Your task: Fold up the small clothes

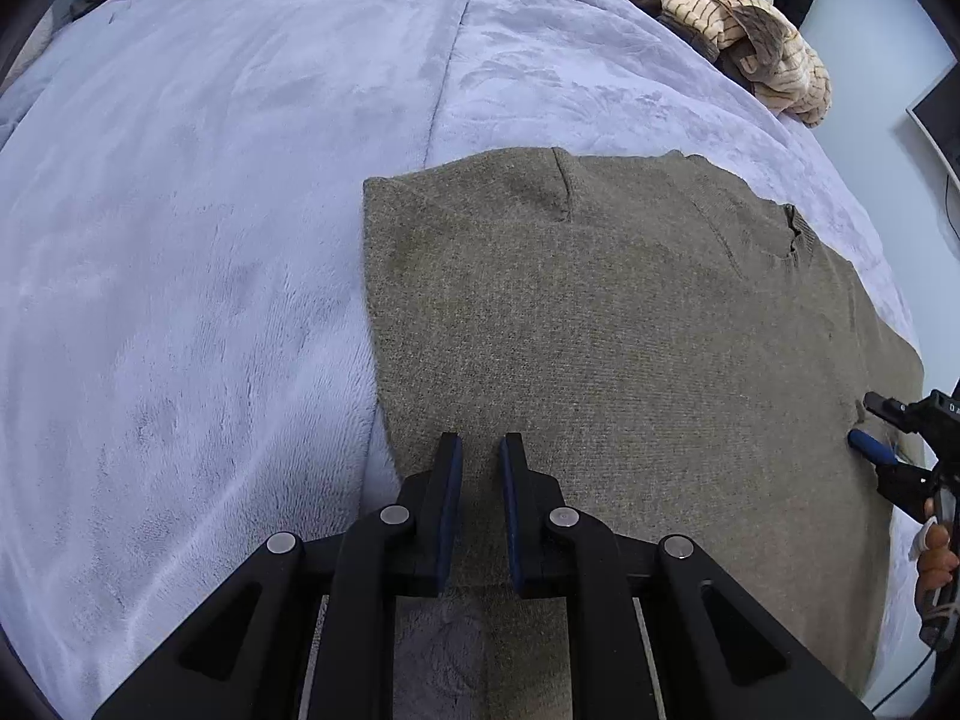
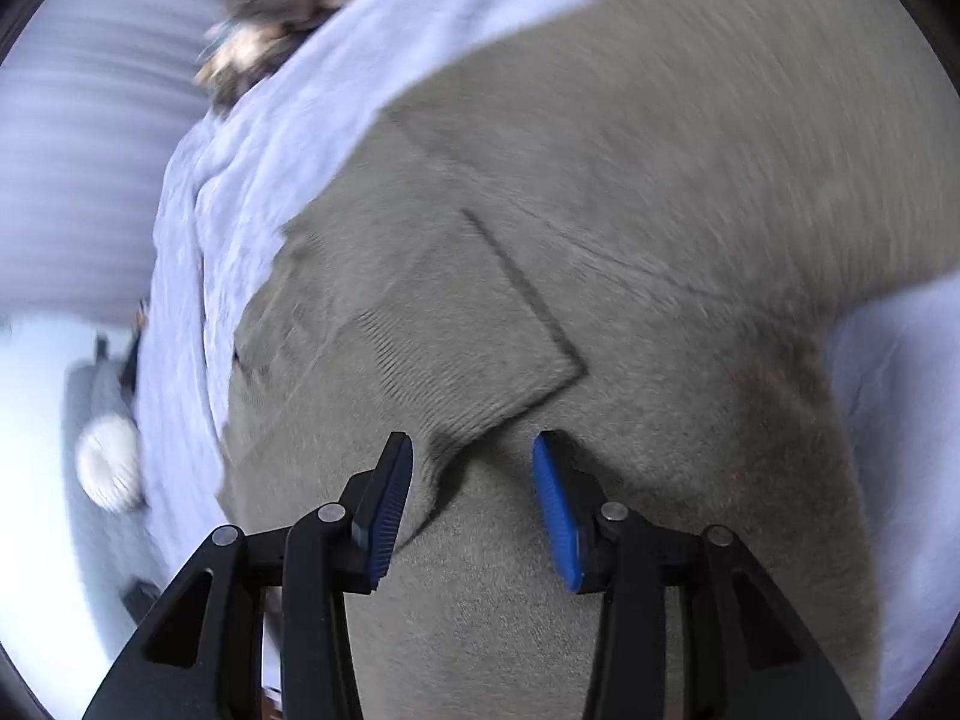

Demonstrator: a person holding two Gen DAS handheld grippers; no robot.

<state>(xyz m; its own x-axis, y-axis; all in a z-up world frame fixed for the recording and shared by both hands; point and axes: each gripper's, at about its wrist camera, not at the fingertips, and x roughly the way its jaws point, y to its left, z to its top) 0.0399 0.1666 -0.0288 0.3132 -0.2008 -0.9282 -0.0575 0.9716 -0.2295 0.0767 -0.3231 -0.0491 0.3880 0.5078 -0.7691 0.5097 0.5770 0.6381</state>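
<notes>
An olive-grey knit sweater (image 1: 600, 330) lies flat, partly folded, on a lilac plush blanket (image 1: 180, 240). My left gripper (image 1: 480, 444) hangs over its near left edge. The jaws are almost together and knit fills the narrow gap. At the sweater's right edge is my right gripper (image 1: 867, 425), held by a hand (image 1: 936, 546). In the right wrist view the right gripper (image 2: 474, 450) stands open over the sweater (image 2: 660, 180). A folded-in sleeve with a ribbed cuff (image 2: 456, 360) lies loose, its end between the blue pads (image 2: 558, 516). That view is blurred.
A heap of striped cream and brown clothes (image 1: 744, 42) sits at the far right of the bed, also seen as the heap (image 2: 282, 0) in the right wrist view. The bed's edge and pale floor (image 2: 36, 420) run along the sweater's right side. Bare blanket stretches left of the sweater.
</notes>
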